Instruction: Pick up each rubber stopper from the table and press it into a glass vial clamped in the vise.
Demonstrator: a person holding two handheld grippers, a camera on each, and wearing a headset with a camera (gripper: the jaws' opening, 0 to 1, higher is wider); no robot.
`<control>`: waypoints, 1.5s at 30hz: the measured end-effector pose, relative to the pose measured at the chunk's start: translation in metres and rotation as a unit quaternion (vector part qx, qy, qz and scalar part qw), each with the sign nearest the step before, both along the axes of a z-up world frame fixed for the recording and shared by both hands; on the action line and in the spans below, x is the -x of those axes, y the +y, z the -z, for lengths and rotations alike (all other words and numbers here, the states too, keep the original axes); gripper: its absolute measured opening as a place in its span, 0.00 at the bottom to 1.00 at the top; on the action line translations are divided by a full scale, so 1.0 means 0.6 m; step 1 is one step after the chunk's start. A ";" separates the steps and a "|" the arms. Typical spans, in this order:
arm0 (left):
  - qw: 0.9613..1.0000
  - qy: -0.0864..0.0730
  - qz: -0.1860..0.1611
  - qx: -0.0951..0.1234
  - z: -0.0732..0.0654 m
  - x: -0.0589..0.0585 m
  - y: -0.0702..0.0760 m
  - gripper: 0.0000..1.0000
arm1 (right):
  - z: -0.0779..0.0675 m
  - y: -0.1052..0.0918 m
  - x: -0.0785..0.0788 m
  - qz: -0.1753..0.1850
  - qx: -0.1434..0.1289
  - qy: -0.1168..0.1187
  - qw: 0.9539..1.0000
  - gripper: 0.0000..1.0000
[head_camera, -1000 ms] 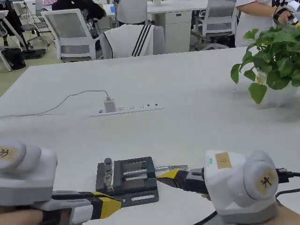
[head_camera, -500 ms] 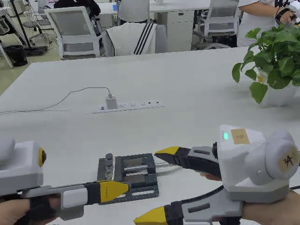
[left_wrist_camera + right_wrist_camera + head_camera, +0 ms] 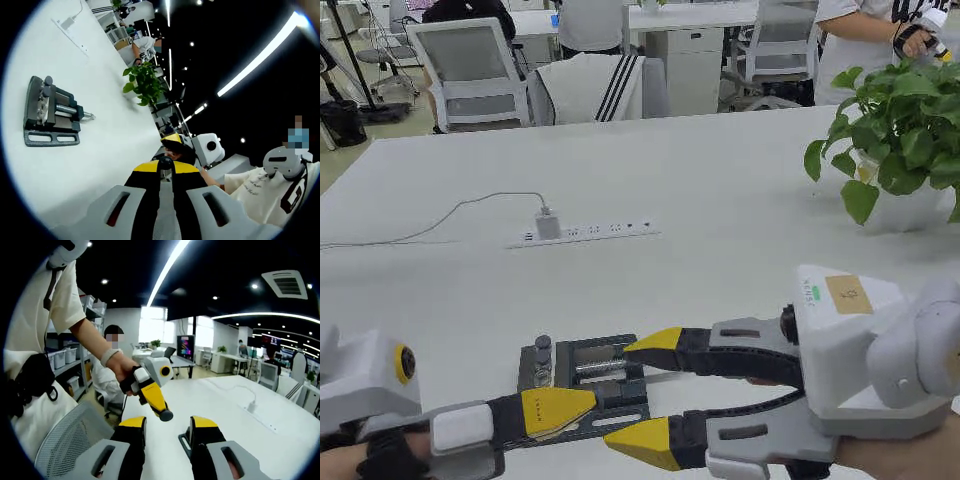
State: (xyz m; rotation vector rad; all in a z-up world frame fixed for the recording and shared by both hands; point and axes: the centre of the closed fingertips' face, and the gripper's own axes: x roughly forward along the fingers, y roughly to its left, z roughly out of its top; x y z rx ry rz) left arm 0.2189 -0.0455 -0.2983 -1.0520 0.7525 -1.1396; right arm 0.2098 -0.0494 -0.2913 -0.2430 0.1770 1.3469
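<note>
While the left gripper (image 3: pixel 165 166) is clenching what looks like a dark rubber stopper (image 3: pixel 166 415) at its tip, it's hanging low, close to the vise (image 3: pixel 52 136), prob. lining up for the press. Right gripper (image 3: pixel 617 398) is hovering w/ jaws spread, nothing btwn them, likely standing by. Glass vial (image 3: pixel 542 365) is standing upright at the vise's left end, seemingly wearing a dark stopper already. White table (image 3: pixel 720 200) is carrying a power strip (image 3: pixel 585 232) & potted plant (image 3: pixel 900 130); office chairs (image 3: pixel 470 60) are sitting behind.

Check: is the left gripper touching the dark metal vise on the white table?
Apart. The left gripper view shows bare white table between the left gripper and the dark metal vise.
</note>
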 end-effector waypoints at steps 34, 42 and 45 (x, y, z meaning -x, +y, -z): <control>0.994 0.055 0.060 0.071 -0.021 0.028 -0.008 0.05 | -0.015 0.011 0.022 -0.056 -0.020 -0.002 0.998 0.07; 0.991 0.059 0.083 0.082 -0.027 0.043 -0.010 0.05 | -0.020 0.010 0.035 -0.077 -0.031 0.032 0.996 0.06; 0.991 0.059 0.084 0.085 -0.026 0.045 -0.011 0.05 | -0.019 0.011 0.037 -0.078 -0.030 0.039 0.996 0.06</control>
